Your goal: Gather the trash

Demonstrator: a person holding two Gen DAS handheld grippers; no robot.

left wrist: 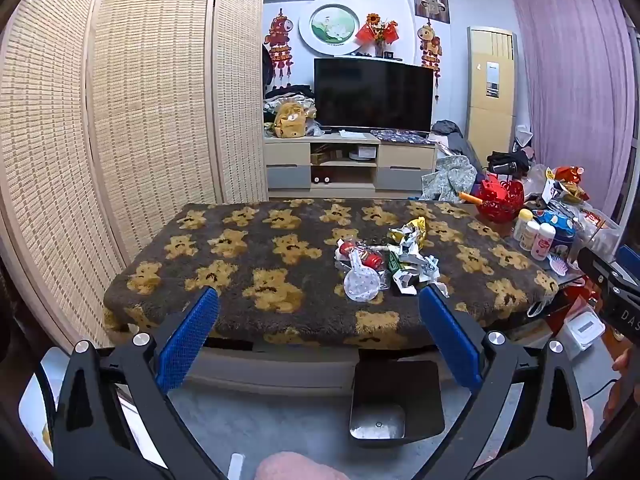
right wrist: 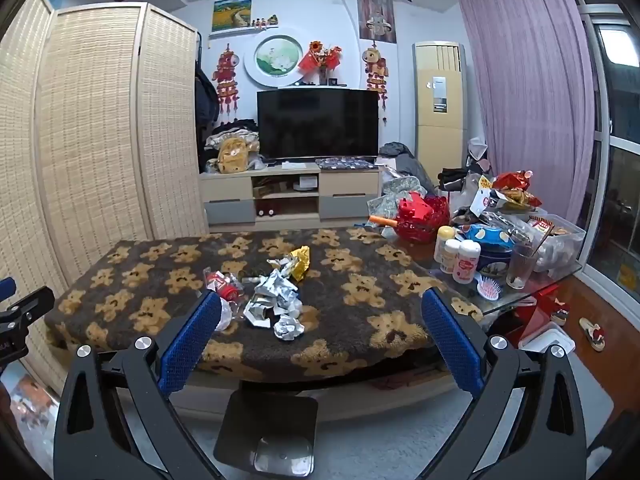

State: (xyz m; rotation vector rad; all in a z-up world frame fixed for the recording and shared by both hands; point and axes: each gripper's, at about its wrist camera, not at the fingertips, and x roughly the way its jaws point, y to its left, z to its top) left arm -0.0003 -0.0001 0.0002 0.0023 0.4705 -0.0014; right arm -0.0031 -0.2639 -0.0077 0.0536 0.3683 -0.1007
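A pile of trash lies on the bear-patterned table cover: crumpled white paper, a yellow wrapper, a crushed plastic bottle with a red label and a clear plastic lid. The right wrist view shows the same crumpled paper, a foil ball, the yellow wrapper and the bottle. A black bin stands on the floor below the table's front edge; it also shows in the right wrist view. My left gripper and right gripper are both open and empty, held short of the table.
The table's right end holds a red basket, small bottles, a blue tin, a glass, a hairbrush and snack bags. A woven screen stands left. A TV stands behind.
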